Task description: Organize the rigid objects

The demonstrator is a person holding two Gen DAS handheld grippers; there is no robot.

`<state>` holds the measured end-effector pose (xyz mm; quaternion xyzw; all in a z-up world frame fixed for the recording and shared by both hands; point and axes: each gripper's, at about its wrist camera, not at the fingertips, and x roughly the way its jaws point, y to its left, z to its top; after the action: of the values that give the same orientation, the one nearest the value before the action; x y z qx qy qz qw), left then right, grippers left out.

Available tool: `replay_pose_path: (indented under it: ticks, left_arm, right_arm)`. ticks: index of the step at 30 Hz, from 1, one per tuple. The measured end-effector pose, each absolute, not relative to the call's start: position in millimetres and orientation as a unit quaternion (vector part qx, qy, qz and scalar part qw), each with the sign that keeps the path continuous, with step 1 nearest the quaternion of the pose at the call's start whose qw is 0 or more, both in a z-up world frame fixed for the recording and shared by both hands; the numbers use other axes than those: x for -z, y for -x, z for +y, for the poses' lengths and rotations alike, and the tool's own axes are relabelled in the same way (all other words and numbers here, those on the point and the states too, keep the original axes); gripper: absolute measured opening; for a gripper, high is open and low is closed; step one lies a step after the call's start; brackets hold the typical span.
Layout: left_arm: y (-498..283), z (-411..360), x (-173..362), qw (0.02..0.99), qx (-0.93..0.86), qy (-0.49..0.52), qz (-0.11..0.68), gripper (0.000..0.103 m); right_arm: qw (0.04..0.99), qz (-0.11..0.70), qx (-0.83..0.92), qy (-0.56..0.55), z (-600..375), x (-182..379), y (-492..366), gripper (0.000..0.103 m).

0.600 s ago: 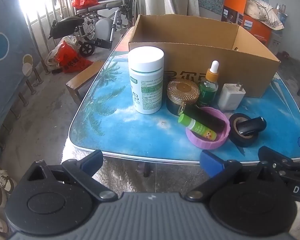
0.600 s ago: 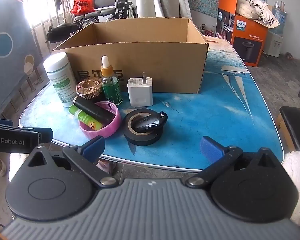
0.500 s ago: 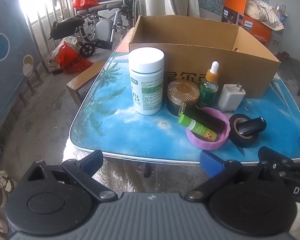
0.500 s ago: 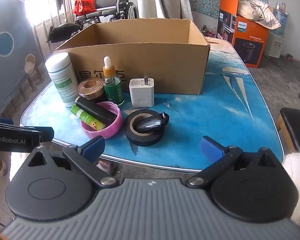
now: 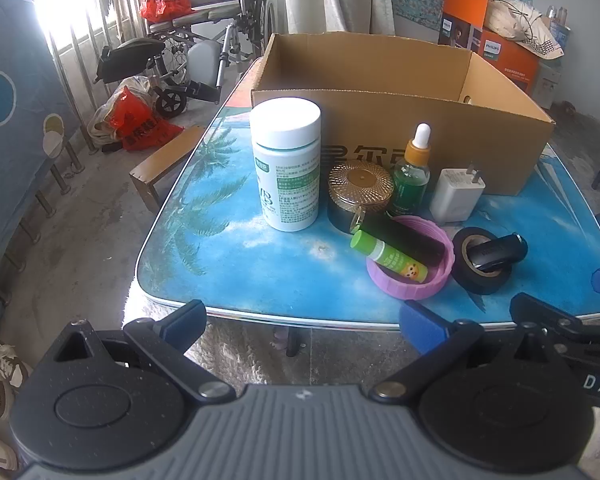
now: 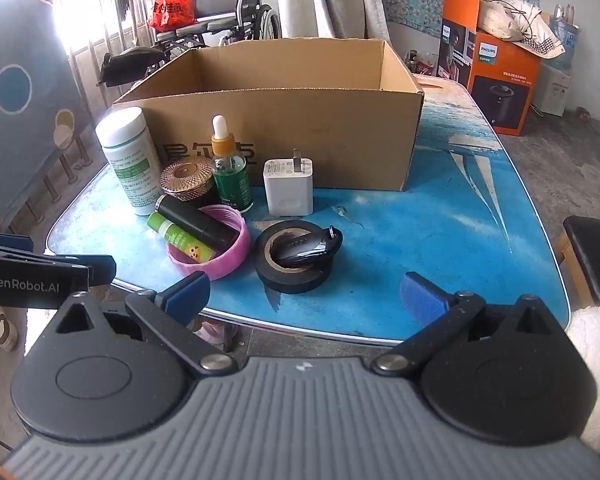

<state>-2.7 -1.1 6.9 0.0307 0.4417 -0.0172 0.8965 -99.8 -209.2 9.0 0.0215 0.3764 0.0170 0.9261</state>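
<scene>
Bottles, jars and bits are all bunched up at the near edge of the blue table (image 6: pixel 480 240), right in front of the cardboard box (image 6: pixel 300 136), which looks empty from what I can see of it. My guess is the box is where everything goes, and the stuff got lined up along its front wall so each piece is a short lift over the rim

From one end: a white pill bottle (image 5: pixel 286 164) standing upright, a gold-lidded jar (image 5: pixel 360 194) just beside it, a green dropper bottle (image 6: pixel 229 172) and a white charger plug (image 6: pixel 289 188), prongs up. Closer to me there's a pink lid (image 6: pixel 212 252) lying open side up with a green glue stick (image 6: pixel 180 238) and a black tube (image 6: pixel 194 220) resting across it, so they can't roll off. Next to that a roll of black tape (image 6: pixel 296 266) with a black key fob (image 6: pixel 306 244) sitting across its hole

Left gripper (image 5: pixel 302 322) and right gripper (image 6: pixel 304 294) both hang off the table's near edge, tilted down at the pile, jaws spread wide with nothing between them. Nothing's been picked yet. The left one faces the pill bottle end, the right one the tape roll, so probably each hand takes its own side
</scene>
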Motion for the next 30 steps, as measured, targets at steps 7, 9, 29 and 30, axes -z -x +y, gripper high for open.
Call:
replay_pose_path:
  ticks: [7, 9, 29, 30]
  left_arm:
    - [3.7, -0.3, -5.7, 0.896, 0.017, -0.03, 0.442, 0.103]
    - [3.9, -0.2, -5.7, 0.896, 0.017, -0.029, 0.442, 0.103]
    - [4.0, 0.7, -4.9, 0.896, 0.017, -0.03, 0.443, 0.103]
    - [4.1, 0.7, -4.8, 0.896, 0.017, -0.03, 0.443, 0.103]
  right_arm:
    - [0.926, 0.377, -0.019, -0.023, -208.9, -8.8, 100.2, 0.102]
    - [0.926, 0.377, -0.02, -0.023, -208.5, -8.4, 101.0, 0.102]
    - [0.926, 0.376, -0.023, -0.022, -207.1, -9.0, 100.5, 0.102]
    - [0.926, 0.376, -0.023, -0.021, -207.1, -9.1, 100.5, 0.102]
